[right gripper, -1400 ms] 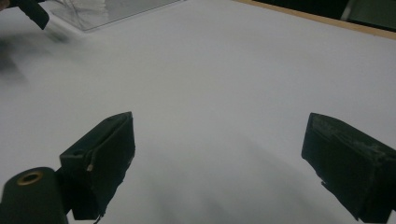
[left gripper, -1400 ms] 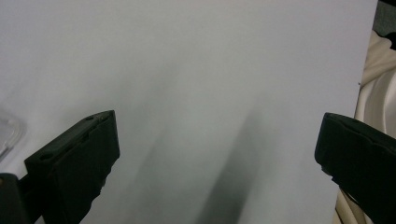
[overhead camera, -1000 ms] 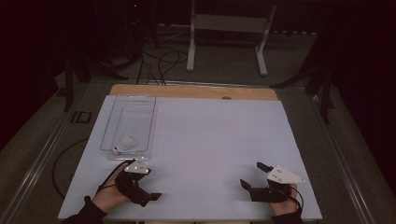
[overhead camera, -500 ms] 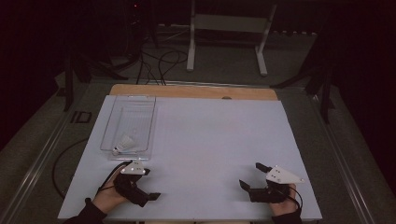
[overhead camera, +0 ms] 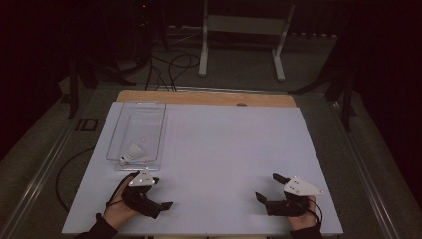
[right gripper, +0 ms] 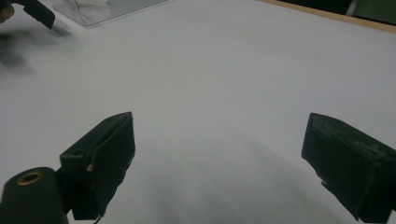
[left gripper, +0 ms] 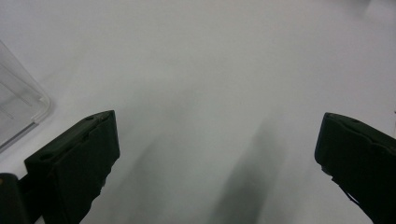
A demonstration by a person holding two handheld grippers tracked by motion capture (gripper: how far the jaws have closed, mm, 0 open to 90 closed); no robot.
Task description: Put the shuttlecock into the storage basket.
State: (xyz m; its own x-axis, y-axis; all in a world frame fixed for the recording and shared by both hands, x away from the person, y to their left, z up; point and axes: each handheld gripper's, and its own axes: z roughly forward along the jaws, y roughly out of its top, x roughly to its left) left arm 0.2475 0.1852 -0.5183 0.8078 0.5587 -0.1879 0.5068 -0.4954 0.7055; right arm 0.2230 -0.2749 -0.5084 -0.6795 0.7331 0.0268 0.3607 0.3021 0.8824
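A clear plastic tray (overhead camera: 149, 117) lies on the left side of the white table (overhead camera: 229, 144), with a white shuttlecock (overhead camera: 132, 153) at its near end. My left gripper (overhead camera: 161, 193) rests just in front of the tray's near edge, open, with nothing between its jaws. In the left gripper view the left gripper (left gripper: 217, 135) is spread wide over bare table, and a corner of the tray (left gripper: 18, 107) shows at the left. My right gripper (overhead camera: 268, 187) sits near the front right of the table, open and empty. The right gripper (right gripper: 219, 135) points across the table toward the tray (right gripper: 107, 9).
The table's far edge is a wooden strip (overhead camera: 209, 97). Beyond it stand a white metal frame (overhead camera: 244, 30) and cables (overhead camera: 169, 64) on a dark floor. One jaw of the left gripper (right gripper: 37, 11) shows at the top left of the right gripper view.
The left gripper has drawn back slightly from the tray toward the near edge. The right gripper has barely moved.
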